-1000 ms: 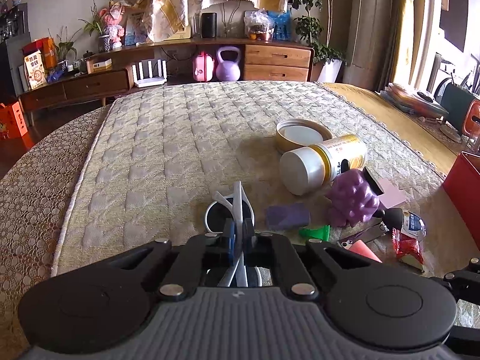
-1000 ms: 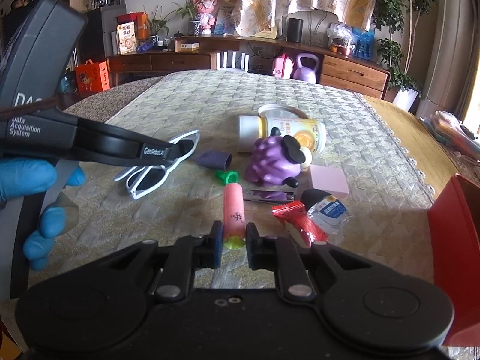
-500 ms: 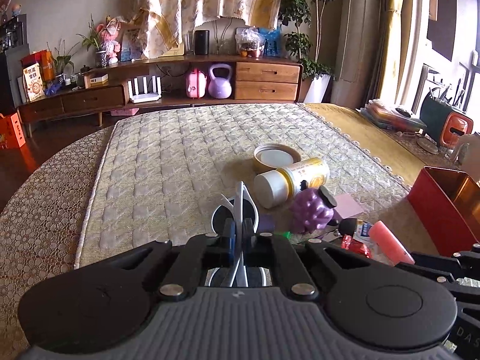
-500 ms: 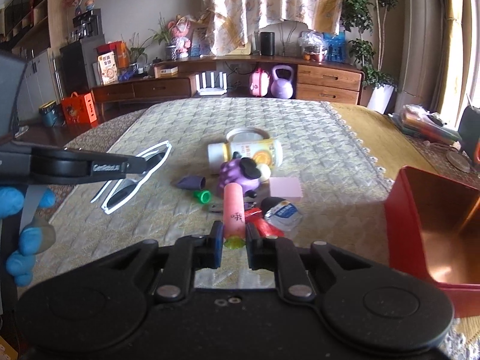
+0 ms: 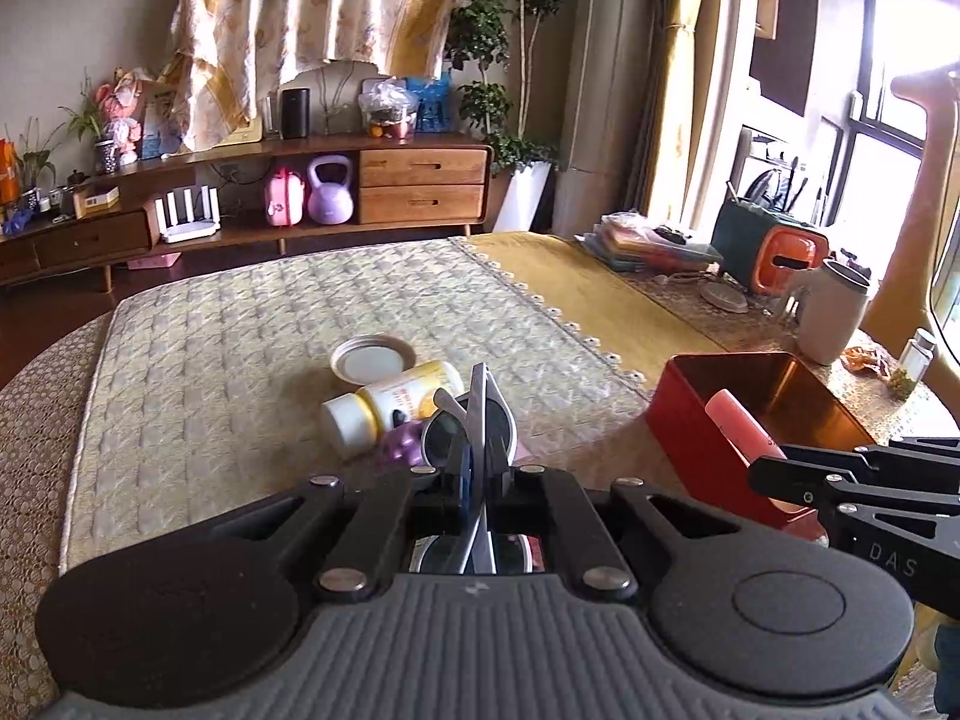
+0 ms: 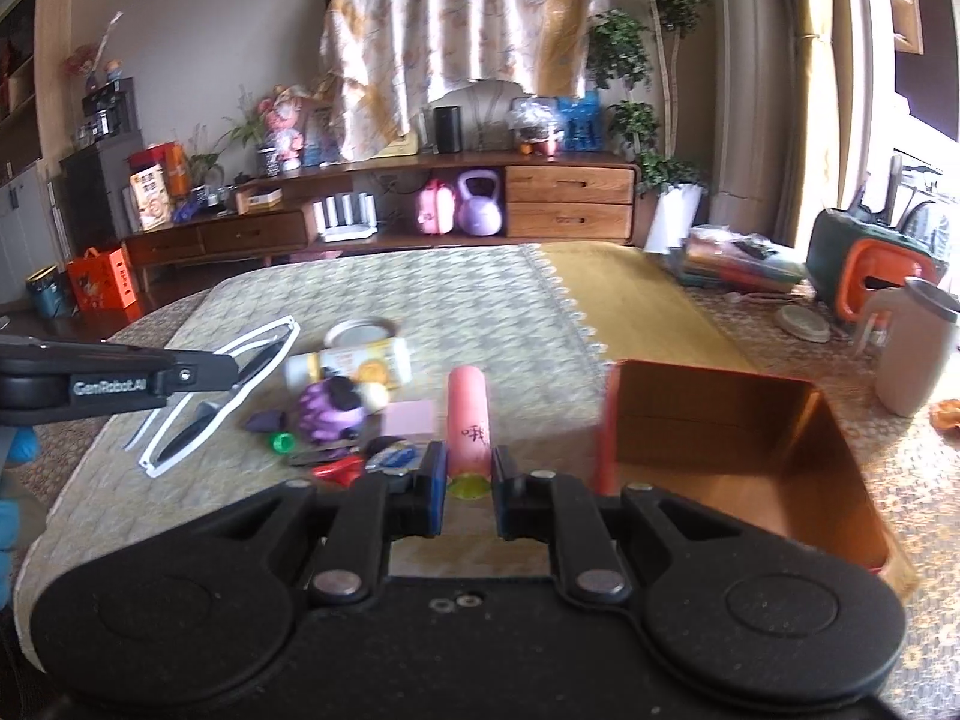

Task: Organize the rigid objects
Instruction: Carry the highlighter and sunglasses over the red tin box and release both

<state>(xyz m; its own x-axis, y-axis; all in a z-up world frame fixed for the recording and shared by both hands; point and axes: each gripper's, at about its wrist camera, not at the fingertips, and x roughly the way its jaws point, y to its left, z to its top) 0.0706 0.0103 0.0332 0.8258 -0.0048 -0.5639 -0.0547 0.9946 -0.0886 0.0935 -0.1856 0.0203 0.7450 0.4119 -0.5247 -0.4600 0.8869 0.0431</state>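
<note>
We hold the pink tube pinched by its green-capped end between the fingers of the right gripper, and in the right wrist view it stands at the centre of the frame, just left of the red box that fills the lower right. A second ago the tube lay over the pile on the quilted cloth and the box showed only as a sliver at the right edge; now the box is large and open beside us, and in the left wrist view the tube's tip already hangs over the box's inside at the right of the frame. We judge that the carry is nearly done and that the tube goes into the box next. The left gripper has its fingers pressed together on the white sunglasses, which have risen from the cloth and now hover at the left of the right wrist view, above the clutter. Left behind on the cloth, mid-frame, are the yellow bottle on its side, the round lid behind it, the purple toy, a pink pad and small bits in front. For writing, the tube bears dark handwritten marks that we cannot read; the left gripper's arm reads "GenRobot.AI"; the right gripper's body shows "DAS" in the left wrist view. The bottle's label is too blurred to read.
</note>
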